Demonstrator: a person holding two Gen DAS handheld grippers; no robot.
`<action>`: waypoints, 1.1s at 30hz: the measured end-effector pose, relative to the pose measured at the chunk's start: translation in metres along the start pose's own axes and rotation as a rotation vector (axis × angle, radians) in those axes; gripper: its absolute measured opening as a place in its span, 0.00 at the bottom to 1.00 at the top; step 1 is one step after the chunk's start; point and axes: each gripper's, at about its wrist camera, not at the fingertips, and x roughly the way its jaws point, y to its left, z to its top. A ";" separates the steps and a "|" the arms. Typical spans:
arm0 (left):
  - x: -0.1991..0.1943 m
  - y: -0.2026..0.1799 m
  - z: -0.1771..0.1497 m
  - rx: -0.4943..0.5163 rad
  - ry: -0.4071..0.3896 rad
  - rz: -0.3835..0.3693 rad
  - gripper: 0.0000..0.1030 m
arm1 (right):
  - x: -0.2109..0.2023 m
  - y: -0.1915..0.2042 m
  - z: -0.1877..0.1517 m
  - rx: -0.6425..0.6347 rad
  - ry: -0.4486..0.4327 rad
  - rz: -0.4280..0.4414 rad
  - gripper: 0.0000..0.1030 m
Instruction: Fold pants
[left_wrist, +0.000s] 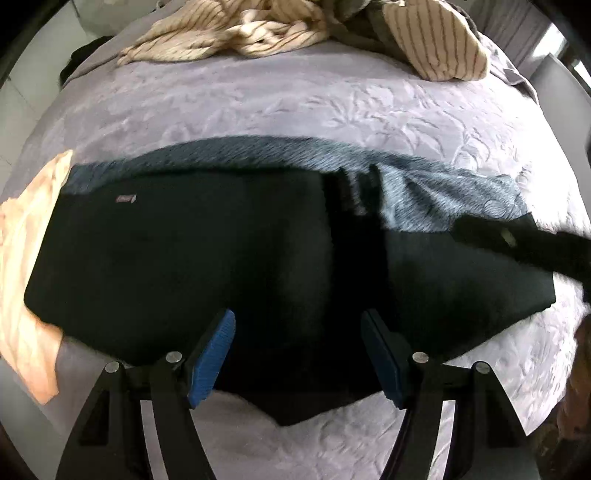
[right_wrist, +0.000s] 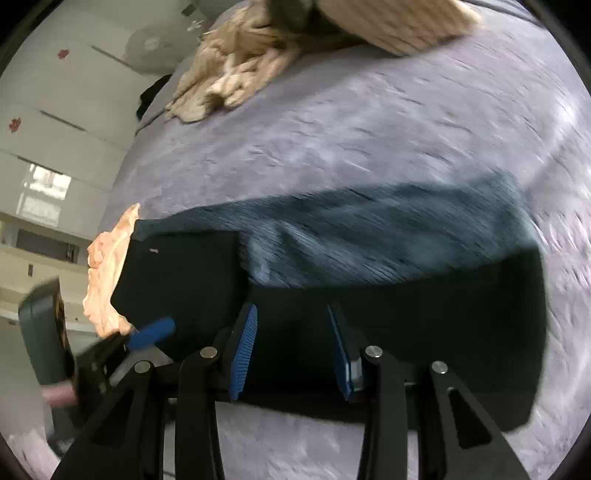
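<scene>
Black pants (left_wrist: 177, 258) lie across a lilac bedspread (left_wrist: 258, 110), folded over lengthwise, with their grey-blue fleecy inside (left_wrist: 424, 192) showing along the far edge. My left gripper (left_wrist: 297, 321) is open just above the near part of the pants. My right gripper (right_wrist: 291, 314) is open over the black pants (right_wrist: 406, 325), with the fleecy lining (right_wrist: 369, 236) beyond. The right gripper also shows as a dark blurred shape (left_wrist: 535, 243) at the right of the left wrist view. The left gripper's blue pad (right_wrist: 151, 332) shows at lower left of the right wrist view.
A peach garment (left_wrist: 29, 277) lies under the left end of the pants, also in the right wrist view (right_wrist: 107, 280). Cream striped clothes (left_wrist: 258, 26) are heaped at the far side of the bed. White cabinets (right_wrist: 55, 110) stand left of the bed.
</scene>
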 end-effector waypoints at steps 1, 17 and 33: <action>-0.001 0.002 -0.002 -0.004 -0.001 0.005 0.69 | 0.007 0.006 0.004 -0.006 0.001 -0.015 0.41; -0.019 0.046 -0.016 -0.015 -0.016 0.012 0.69 | 0.034 0.062 -0.032 -0.045 0.129 -0.038 0.51; -0.034 0.061 -0.043 0.047 0.007 -0.015 0.87 | 0.002 0.079 -0.079 0.027 0.126 -0.164 0.68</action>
